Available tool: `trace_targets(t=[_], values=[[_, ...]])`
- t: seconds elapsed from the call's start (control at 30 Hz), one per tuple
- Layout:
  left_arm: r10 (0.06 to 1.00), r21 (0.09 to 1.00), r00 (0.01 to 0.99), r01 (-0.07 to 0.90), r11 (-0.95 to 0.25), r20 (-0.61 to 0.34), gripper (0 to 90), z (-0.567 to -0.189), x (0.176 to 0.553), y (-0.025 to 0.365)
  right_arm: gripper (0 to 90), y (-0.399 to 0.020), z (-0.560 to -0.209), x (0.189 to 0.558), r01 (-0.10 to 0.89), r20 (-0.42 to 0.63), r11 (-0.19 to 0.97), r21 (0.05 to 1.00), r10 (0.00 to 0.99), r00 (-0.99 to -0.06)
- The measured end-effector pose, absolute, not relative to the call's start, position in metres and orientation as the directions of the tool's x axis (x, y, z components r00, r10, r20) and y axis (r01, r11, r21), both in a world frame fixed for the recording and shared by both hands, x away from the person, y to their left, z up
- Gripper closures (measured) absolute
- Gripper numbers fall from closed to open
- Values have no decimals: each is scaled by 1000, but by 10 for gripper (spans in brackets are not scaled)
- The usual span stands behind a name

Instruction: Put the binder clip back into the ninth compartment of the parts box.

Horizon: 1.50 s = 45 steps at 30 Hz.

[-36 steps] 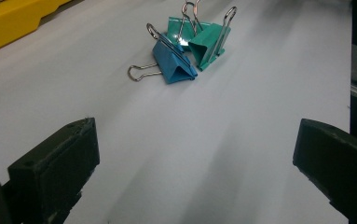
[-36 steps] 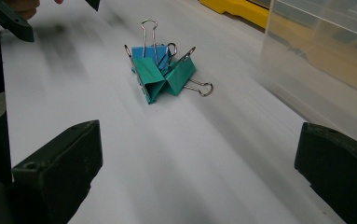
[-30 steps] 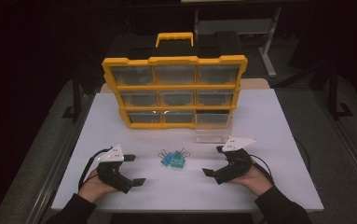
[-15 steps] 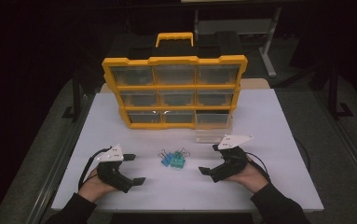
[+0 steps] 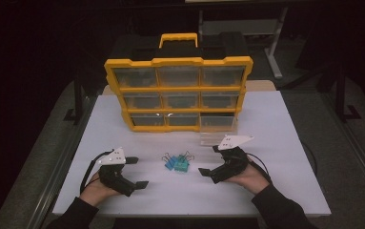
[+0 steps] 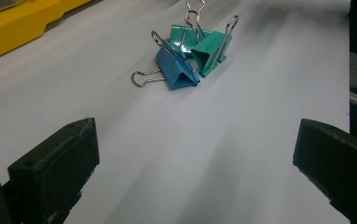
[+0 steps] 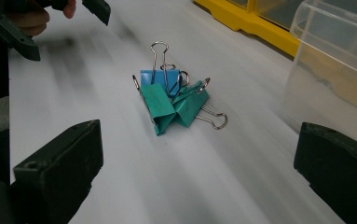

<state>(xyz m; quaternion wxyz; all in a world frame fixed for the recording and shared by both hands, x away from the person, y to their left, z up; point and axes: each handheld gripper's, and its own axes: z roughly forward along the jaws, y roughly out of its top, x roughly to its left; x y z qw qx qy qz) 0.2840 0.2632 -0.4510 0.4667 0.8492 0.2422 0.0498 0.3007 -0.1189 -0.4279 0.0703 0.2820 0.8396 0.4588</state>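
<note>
Three binder clips lie in a tight cluster in the middle of the white table: a blue clip and two teal clips. My left gripper is open, low over the table to the left of the clips, with nothing between its jaws. To their right my right gripper is also open and points at them. Both stand a short way off from the clips.
A yellow drawer organiser stands upright behind the clips. One clear plastic drawer sits on the table in front of its lower right corner, close to my right gripper. The white table has bare room on both sides.
My right gripper has edged a little to the left, nearer the clips. The left gripper and the clips have stayed where they were.
</note>
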Motion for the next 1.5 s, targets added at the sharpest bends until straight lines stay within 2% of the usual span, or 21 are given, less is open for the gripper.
trace_targets(t=[1.5], values=[[455, 819, 878, 369, -439, -151, 0, -451, 285, 265, 57, -81, -416, 316, 356, 156, 410, 840, 447, -881]])
